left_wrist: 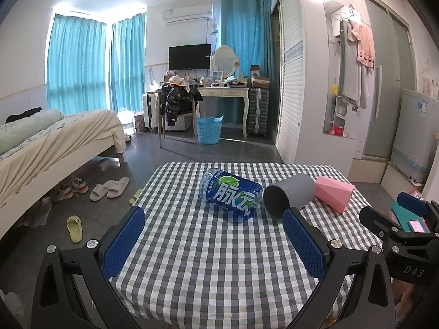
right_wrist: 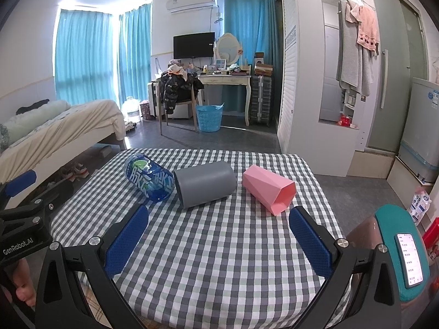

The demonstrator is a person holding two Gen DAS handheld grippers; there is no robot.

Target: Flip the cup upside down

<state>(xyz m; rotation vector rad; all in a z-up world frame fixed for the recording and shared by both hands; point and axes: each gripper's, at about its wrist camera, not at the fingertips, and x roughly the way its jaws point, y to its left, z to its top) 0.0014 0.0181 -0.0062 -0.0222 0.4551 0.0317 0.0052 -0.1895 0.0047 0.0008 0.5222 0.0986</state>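
Note:
A grey cup (left_wrist: 290, 194) (right_wrist: 204, 187) lies on its side on the checked tablecloth, mouth toward me. A pink faceted cup (left_wrist: 333, 193) (right_wrist: 270, 189) lies on its side to its right. A blue drink bottle (left_wrist: 231, 194) (right_wrist: 148, 178) lies on its side to the left of the grey cup. My left gripper (left_wrist: 214, 238) is open and empty, short of the bottle and grey cup. My right gripper (right_wrist: 219, 235) is open and empty, short of the grey and pink cups. Each gripper shows at the edge of the other's view.
The small table (left_wrist: 214, 274) (right_wrist: 219, 274) has a grey-and-white checked cloth. A bed (left_wrist: 55, 142) stands at the left with slippers (left_wrist: 109, 187) on the floor. A blue basket (left_wrist: 209, 130), a chair and a dressing table stand behind. A wardrobe (left_wrist: 301, 82) is at the right.

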